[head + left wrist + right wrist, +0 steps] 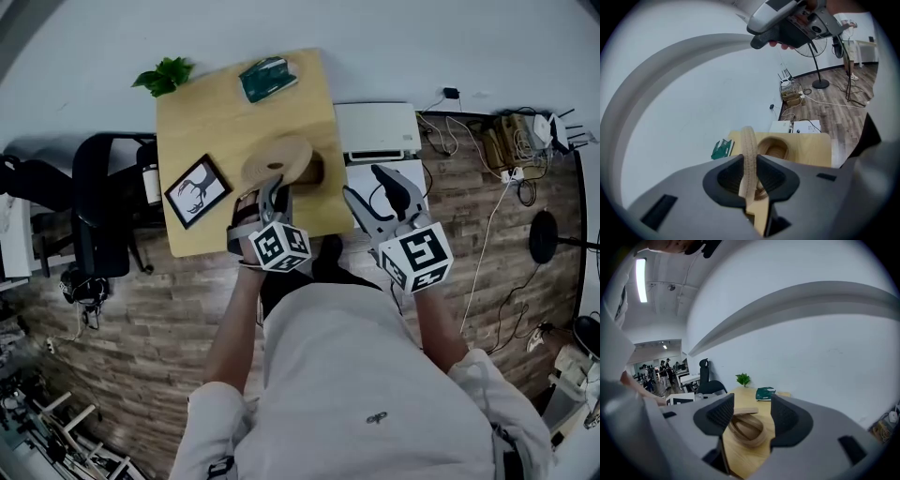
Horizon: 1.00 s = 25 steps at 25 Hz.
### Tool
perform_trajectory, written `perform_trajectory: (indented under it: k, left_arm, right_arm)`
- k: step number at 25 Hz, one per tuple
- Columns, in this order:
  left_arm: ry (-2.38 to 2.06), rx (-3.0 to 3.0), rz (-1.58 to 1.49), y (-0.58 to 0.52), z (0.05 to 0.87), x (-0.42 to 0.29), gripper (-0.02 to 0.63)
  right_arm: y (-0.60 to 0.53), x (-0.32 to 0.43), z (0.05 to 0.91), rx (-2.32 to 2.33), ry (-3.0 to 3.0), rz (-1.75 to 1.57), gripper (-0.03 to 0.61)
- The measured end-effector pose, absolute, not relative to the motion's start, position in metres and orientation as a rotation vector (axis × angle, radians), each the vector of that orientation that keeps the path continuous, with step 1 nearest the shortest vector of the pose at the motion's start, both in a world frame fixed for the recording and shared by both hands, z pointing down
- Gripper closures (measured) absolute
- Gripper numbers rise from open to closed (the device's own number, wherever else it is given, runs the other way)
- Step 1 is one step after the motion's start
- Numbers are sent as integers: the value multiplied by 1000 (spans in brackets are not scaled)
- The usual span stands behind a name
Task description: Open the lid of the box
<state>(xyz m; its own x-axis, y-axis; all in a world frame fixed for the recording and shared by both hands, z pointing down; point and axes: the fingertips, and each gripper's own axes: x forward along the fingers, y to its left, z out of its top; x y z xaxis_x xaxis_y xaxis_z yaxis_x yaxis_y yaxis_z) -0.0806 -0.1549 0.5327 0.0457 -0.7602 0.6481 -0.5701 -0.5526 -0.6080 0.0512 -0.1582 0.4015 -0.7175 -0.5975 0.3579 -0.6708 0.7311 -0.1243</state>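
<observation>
A round wooden lid (277,155) is tilted up over the light wooden table (216,122). My left gripper (262,192) is shut on its near rim. In the left gripper view the lid (749,154) stands on edge between the pads of that gripper (750,176), and the open wooden box (774,147) lies just behind it. My right gripper (367,187) hangs open to the right of the box (314,172), off the table's right edge, holding nothing. Past its jaws (752,416) the box (747,430) shows with the lid (745,411) raised above it.
A framed deer picture (197,190) lies at the table's near left, a green packet (267,78) at the far edge and a small plant (164,75) at the far left corner. A white device (377,131) sits right of the table; a black chair (103,206) stands left.
</observation>
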Motion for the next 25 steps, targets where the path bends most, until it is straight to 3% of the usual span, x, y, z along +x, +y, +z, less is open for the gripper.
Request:
perform_trajectory:
  k: [25]
  left_arm:
    - [1936,-2312,-1134,-139,484,-158,534]
  right_arm:
    - [-158,4,390,910,-2657,283,373]
